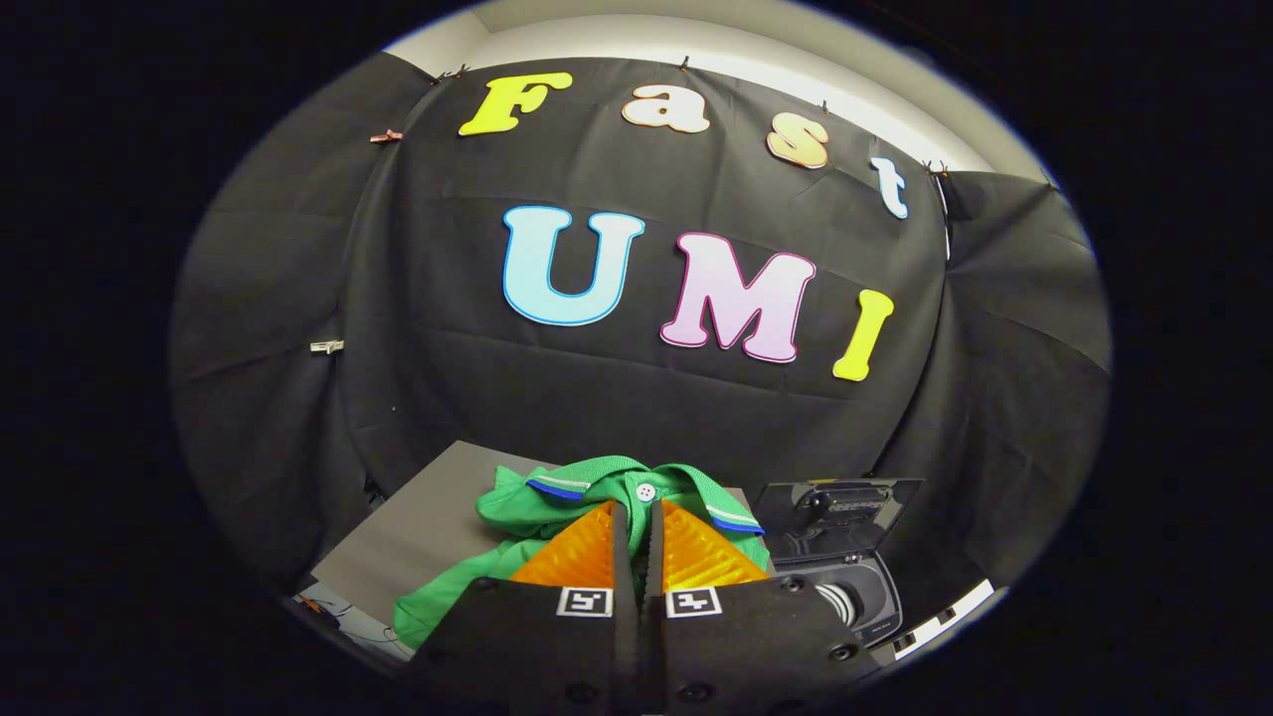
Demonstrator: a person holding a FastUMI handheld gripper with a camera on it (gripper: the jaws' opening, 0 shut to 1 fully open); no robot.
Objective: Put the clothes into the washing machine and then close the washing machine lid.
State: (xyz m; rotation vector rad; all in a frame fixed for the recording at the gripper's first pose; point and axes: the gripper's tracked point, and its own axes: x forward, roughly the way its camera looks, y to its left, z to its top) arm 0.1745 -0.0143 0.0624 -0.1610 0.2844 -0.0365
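Fingers (637,517) closed, I see the green shirt (517,512) unloaded on the tabletop (418,527), washing machine (845,577) lid (840,507) open.

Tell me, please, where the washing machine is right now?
In the gripper view, the washing machine sits right of the green shirt, lid up, beyond the gripper.

A grey tabletop (418,527) stands before the black cloth wall (448,398) of the booth. Small clips (386,136) pin the cloth along its upper edge, and a pale ceiling strip (696,40) shows above it.
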